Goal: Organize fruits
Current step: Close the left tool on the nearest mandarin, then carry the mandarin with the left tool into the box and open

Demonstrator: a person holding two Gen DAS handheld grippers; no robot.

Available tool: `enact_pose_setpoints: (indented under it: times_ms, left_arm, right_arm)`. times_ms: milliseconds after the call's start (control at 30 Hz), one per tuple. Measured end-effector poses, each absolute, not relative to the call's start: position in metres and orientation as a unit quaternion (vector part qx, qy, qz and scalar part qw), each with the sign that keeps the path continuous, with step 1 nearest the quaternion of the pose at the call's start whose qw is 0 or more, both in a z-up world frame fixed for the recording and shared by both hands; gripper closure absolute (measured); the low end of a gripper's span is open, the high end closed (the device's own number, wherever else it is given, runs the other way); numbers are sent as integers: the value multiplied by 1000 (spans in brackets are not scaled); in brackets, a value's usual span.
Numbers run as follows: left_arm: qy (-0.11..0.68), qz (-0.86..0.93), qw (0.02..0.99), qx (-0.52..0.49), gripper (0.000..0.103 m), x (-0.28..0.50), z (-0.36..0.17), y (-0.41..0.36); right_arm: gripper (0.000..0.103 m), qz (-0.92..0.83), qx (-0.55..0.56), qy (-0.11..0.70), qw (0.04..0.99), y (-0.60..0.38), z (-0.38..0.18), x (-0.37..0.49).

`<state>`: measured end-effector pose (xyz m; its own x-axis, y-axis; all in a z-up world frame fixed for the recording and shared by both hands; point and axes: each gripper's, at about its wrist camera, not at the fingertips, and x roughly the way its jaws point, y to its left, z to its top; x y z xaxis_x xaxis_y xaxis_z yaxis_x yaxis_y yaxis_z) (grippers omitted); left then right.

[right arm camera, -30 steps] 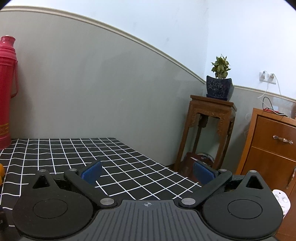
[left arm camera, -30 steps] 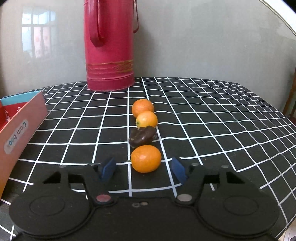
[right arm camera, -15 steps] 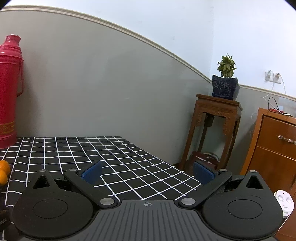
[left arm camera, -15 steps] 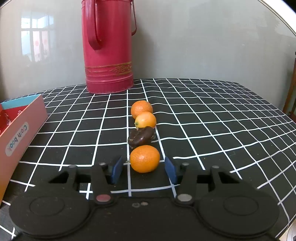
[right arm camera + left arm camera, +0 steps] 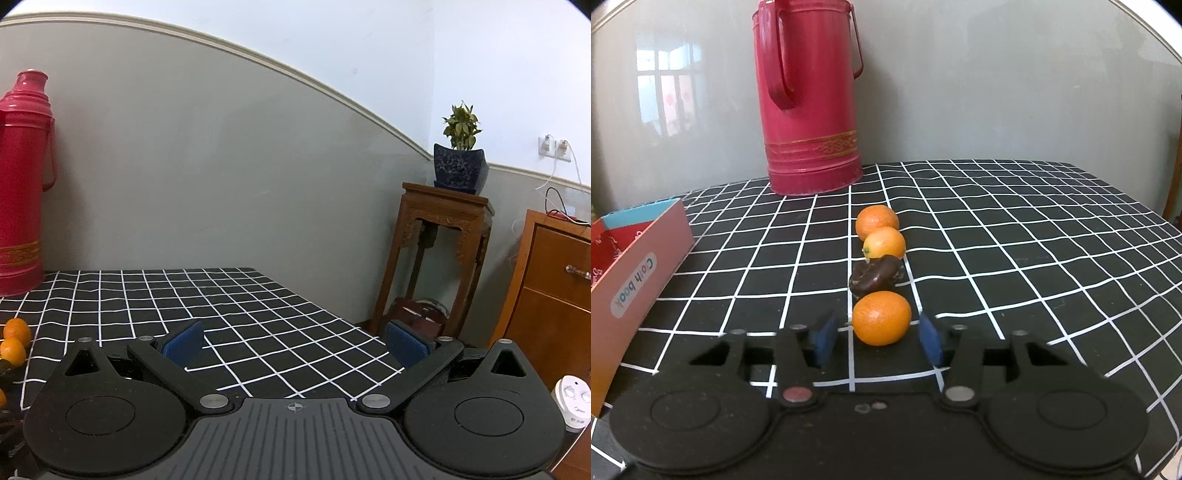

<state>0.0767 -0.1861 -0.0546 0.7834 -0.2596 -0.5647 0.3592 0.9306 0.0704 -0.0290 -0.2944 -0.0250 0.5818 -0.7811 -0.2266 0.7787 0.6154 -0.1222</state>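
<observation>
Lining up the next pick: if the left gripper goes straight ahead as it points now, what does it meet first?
The nearest orange, sitting between the open fingers of the left gripper with gaps on both sides. Behind it lies the dark fruit, seemingly touching it.

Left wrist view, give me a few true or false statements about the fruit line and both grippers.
1. The left gripper is shut on the nearest orange. False: the pads flank it with gaps on both sides.
2. A dark brown fruit lies between the nearest orange and the kumquat. True.
3. The red thermos lies on its side. False: it stands upright.
4. The right gripper is open and holds nothing. True.
5. The pink box sits left of the fruit line. True.
</observation>
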Motion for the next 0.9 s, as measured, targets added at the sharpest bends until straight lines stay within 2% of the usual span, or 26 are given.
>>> enact_pose_setpoints:
  times_ms: [367,900]
  left_arm:
    - [282,-165,942,82,75,80,-54,-181]
    - [179,-86,974,111,75,69,-16,-136]
  right_arm:
    - [0,-430,1,139,892,-297,-27,-25]
    - [0,-371,15,136,918,-264,-20,-5]
